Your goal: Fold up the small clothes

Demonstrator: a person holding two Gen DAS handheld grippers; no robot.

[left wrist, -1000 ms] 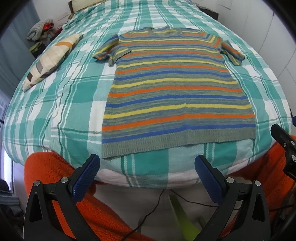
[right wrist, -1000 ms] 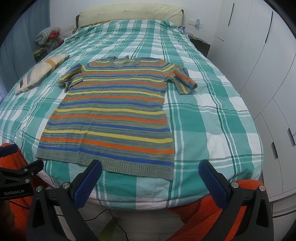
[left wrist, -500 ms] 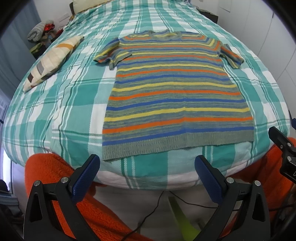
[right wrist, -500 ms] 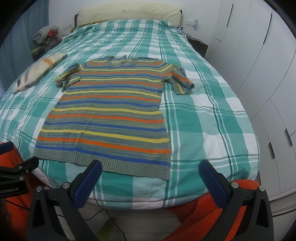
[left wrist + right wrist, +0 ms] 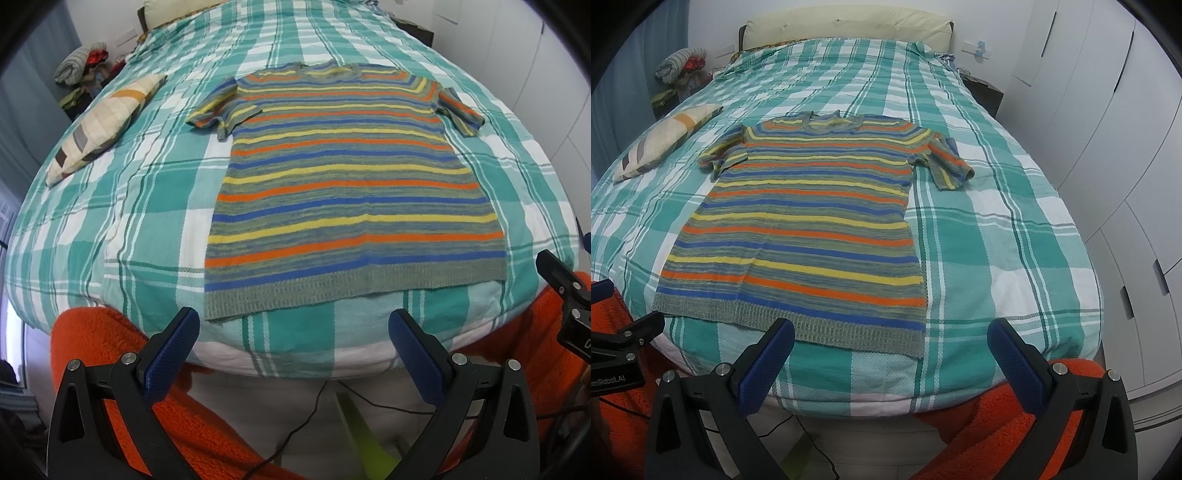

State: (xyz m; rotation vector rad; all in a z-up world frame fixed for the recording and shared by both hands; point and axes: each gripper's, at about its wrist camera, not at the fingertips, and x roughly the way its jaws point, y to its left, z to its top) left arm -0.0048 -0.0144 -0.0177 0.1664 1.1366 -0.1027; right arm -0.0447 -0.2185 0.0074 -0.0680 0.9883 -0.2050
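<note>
A short-sleeved knit shirt [image 5: 347,184] with orange, yellow, blue and grey stripes lies flat and face up on the bed, hem toward me, both sleeves spread. It also shows in the right wrist view [image 5: 809,229]. My left gripper [image 5: 293,336] is open and empty, held just off the foot of the bed below the hem's left part. My right gripper [image 5: 892,345] is open and empty, below the hem's right corner. Each gripper's edge shows in the other's view.
The bed has a teal and white plaid cover [image 5: 990,236]. A striped cushion [image 5: 103,122] lies at its left side. Orange fleece [image 5: 110,350] hangs at the bed's foot. White wardrobe doors [image 5: 1115,155] stand to the right. A cable [image 5: 306,417] runs on the floor.
Both grippers have drawn back and tilted slightly, so the shirt sits a little lower and farther in both views. The shirt has not moved. Both jaws stay open.
</note>
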